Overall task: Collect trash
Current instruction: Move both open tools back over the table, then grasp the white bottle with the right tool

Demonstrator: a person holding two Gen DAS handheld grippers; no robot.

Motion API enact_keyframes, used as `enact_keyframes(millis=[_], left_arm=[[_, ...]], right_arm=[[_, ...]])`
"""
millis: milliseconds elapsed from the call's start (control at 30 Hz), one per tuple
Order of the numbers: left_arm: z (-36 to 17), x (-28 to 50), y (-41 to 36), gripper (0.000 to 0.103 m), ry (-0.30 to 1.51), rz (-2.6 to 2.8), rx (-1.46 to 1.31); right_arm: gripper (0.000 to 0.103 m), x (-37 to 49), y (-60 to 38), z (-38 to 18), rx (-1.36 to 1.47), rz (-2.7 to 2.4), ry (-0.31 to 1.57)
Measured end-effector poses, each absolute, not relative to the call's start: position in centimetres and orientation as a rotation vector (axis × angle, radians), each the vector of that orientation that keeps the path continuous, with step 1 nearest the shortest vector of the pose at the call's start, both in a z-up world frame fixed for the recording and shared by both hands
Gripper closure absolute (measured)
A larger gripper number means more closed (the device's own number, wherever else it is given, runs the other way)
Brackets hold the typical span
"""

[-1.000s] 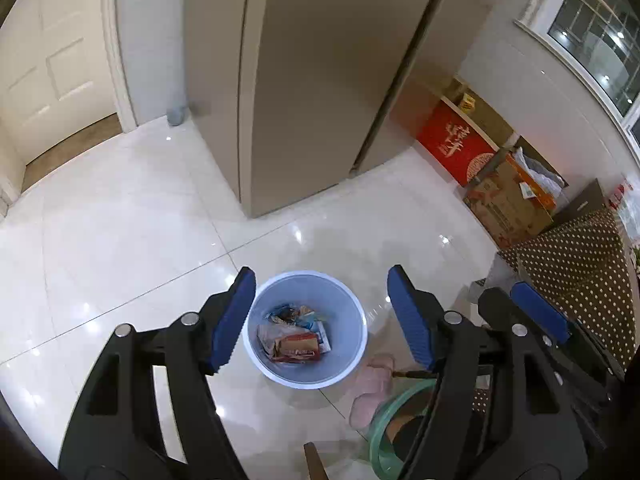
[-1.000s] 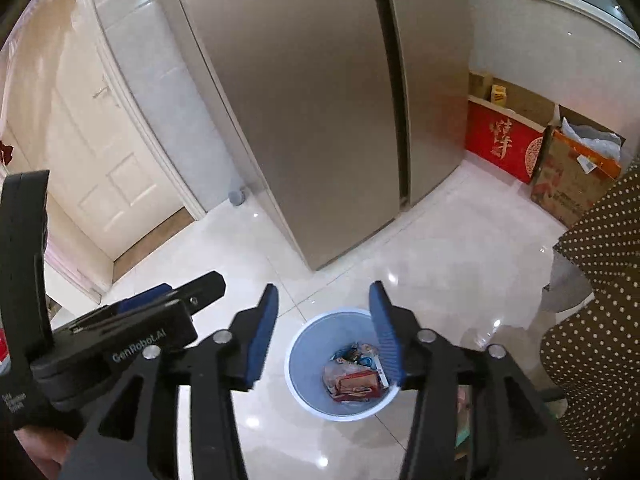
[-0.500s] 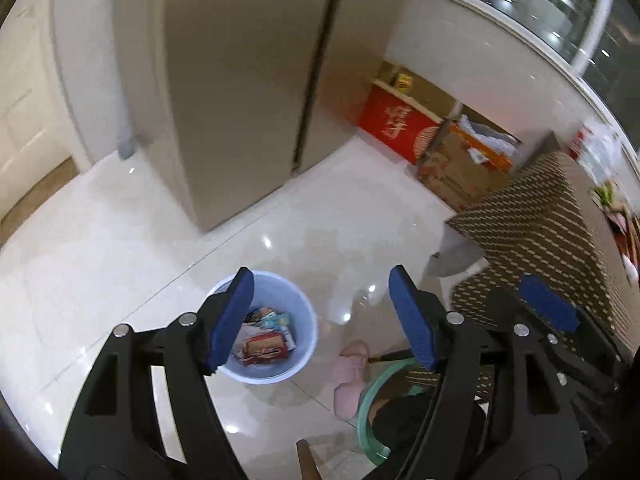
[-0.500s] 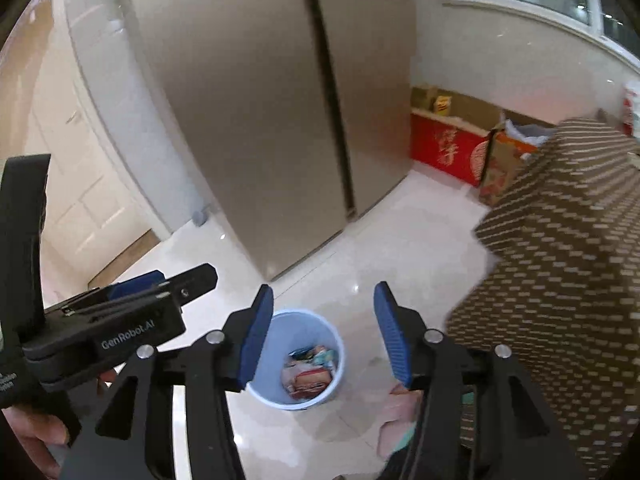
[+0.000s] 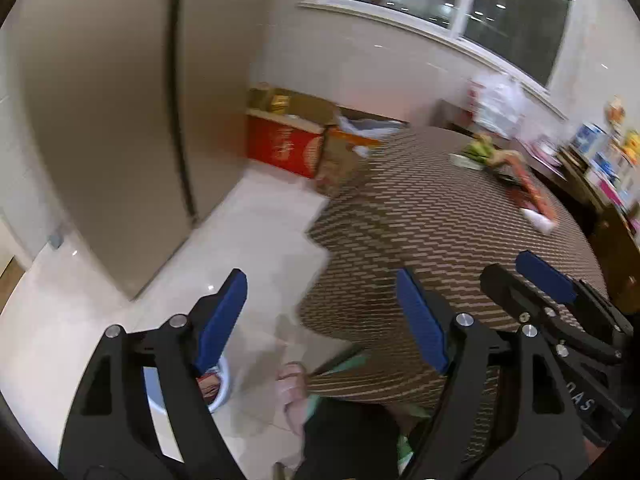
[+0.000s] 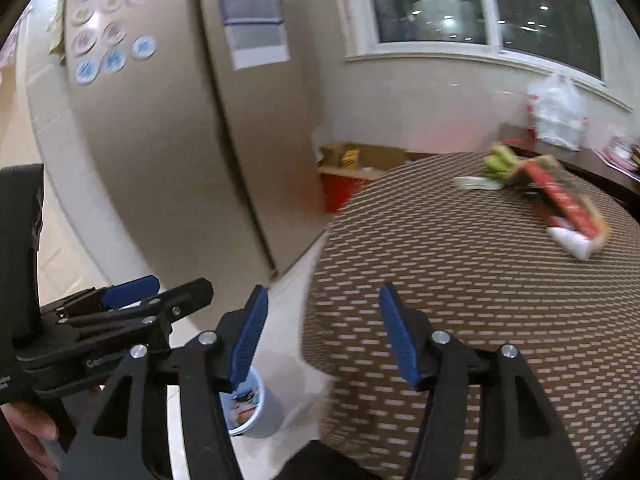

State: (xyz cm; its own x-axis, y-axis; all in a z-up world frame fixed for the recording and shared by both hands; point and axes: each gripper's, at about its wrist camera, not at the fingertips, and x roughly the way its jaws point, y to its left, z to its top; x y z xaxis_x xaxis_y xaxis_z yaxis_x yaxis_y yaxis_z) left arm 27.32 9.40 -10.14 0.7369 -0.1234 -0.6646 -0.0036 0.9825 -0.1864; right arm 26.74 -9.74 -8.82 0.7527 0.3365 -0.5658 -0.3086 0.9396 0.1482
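The left gripper (image 5: pixel 322 316) has its two blue-padded jaws spread and still opening, and nothing is between them; behind the gap I see only the pale floor (image 5: pixel 248 248) and the edge of the round tabletop (image 5: pixel 440 232). The right gripper (image 6: pixel 322 332) is also spread, a little less wide, with its jaws opening too and empty. In the right wrist view the left gripper shows at the lower left, and part of a hand (image 6: pixel 28 426) holds it from below.

The tabletop is covered with a brown cloth with a light dotted pattern. The trash lies on its far side: a red and brown carton (image 6: pixel 564 196), tilted, with something white (image 6: pixel 572 242) just beside its near end, and a green bunch (image 6: pixel 500 160) with a pale flat piece (image 6: pixel 478 183) close to it. These things are blurred, so I cannot tell exactly what they are. Both grippers are well apart from them.

The pale blue bin (image 6: pixel 256 412) stands on the floor, beside the tabletop and under the right gripper's left jaw, with wrappers inside. A pink slipper (image 5: pixel 294 380) lies near it. Behind stands a beige fridge (image 6: pixel 168 128) with round magnets (image 6: pixel 108 24), and cardboard boxes (image 5: pixel 288 140) rest against the wall under the window (image 6: pixel 480 0).
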Motion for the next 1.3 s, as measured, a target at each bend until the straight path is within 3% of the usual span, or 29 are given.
enact_keyframes(millis=[333, 567, 1300], left_arm=[[-8.2, 30.9, -3.1, 0.026, 0.746, -0.234, -0.067], [-9.4, 34.1, -8.5, 0.026, 0.780, -0.253, -0.006], [-11.8, 42.4, -11.6, 0.026, 0.923, -0.282, -0.103]], right_arm=[[0.044, 27.0, -21.1, -8.3, 0.103, 0.184, 0.624], [0.044, 29.8, -27.0, -10.2, 0.128, 0.080, 0.720], [0.045, 41.4, -30.2, -13.0, 0.221, 0.030, 0.869]])
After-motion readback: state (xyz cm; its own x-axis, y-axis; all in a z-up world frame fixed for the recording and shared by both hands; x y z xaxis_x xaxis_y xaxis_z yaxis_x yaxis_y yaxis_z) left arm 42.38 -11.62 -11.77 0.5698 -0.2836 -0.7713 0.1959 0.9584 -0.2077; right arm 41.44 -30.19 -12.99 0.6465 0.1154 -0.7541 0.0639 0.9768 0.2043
